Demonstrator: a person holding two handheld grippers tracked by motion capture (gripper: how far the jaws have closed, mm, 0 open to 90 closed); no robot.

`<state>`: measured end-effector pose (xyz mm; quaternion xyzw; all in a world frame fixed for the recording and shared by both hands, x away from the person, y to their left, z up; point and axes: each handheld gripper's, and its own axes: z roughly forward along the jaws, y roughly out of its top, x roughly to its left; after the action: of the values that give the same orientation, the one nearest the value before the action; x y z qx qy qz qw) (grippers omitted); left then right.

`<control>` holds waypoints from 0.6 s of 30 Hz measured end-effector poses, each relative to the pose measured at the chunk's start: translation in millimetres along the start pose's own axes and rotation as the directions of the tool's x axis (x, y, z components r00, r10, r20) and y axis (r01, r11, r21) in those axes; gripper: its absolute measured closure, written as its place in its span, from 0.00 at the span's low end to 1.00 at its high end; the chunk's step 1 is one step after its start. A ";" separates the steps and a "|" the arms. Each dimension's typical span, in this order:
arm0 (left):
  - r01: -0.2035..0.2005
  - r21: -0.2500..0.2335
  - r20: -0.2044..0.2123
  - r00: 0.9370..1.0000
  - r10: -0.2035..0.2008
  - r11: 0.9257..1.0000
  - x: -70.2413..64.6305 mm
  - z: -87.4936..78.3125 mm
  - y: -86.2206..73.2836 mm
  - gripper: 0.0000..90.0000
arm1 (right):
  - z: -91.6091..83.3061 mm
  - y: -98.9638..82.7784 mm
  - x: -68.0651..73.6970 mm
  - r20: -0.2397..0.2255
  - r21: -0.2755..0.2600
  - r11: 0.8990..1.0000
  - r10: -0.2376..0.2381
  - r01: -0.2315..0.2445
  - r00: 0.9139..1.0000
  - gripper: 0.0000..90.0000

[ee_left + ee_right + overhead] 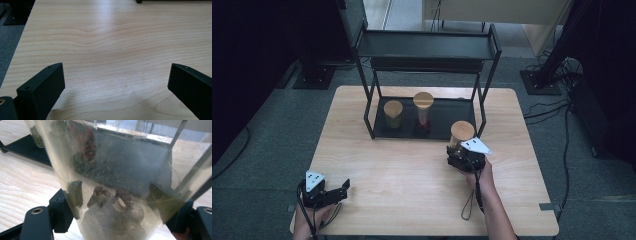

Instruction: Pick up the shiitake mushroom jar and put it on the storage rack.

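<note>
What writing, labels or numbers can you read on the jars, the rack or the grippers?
None can be read. The held jar, the two jars on the black rack, the table and both grippers carry no visible words, labels or numbers.

1. The high view is dim; the room's edges fall to near black, and the pale worktop [412, 165] is the brightest area.
2. Light falls from above: the rack [427, 50] shades its own base.
3. In the left gripper view the worktop carries a soft sheen at top centre, and the fingers [42, 90] cast soft shadows near the bottom edge.
4. In the right gripper view the jar [112, 182] stands very close, its scratched clear wall hazy with reflections, its contents slightly soft.
</note>
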<state>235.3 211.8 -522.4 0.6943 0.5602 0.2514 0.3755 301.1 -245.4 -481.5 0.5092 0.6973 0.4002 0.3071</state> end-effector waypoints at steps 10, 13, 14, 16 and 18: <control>0.002 0.001 0.001 1.000 -0.002 1.000 0.3 -0.1 0.0 0.01 | 13.6 11.9 2.1 0.002 0.004 1.000 0.004 -0.004 1.000 0.28; 0.002 0.001 0.001 1.000 -0.002 1.000 0.4 -0.1 0.0 0.01 | 18.2 17.0 2.7 0.002 0.006 1.000 -0.002 0.002 1.000 0.28; 0.002 0.001 0.001 1.000 -0.002 1.000 0.4 -0.1 0.0 0.01 | 19.7 18.8 2.9 0.002 0.006 1.000 -0.006 0.006 1.000 0.28; 0.003 0.000 0.001 1.000 -0.003 1.000 0.5 -0.2 0.0 0.01 | 22.6 22.2 2.9 0.004 0.007 1.000 -0.008 0.008 1.000 0.28; 0.004 -0.001 0.001 1.000 -0.004 1.000 0.7 -0.2 0.0 0.01 | 25.5 25.2 2.6 0.008 0.009 1.000 -0.009 0.009 1.000 0.28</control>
<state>235.4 212.5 -522.4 0.6931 0.5613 0.2505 0.3765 333.3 -232.6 -472.2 0.5089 0.7001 0.3939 0.3094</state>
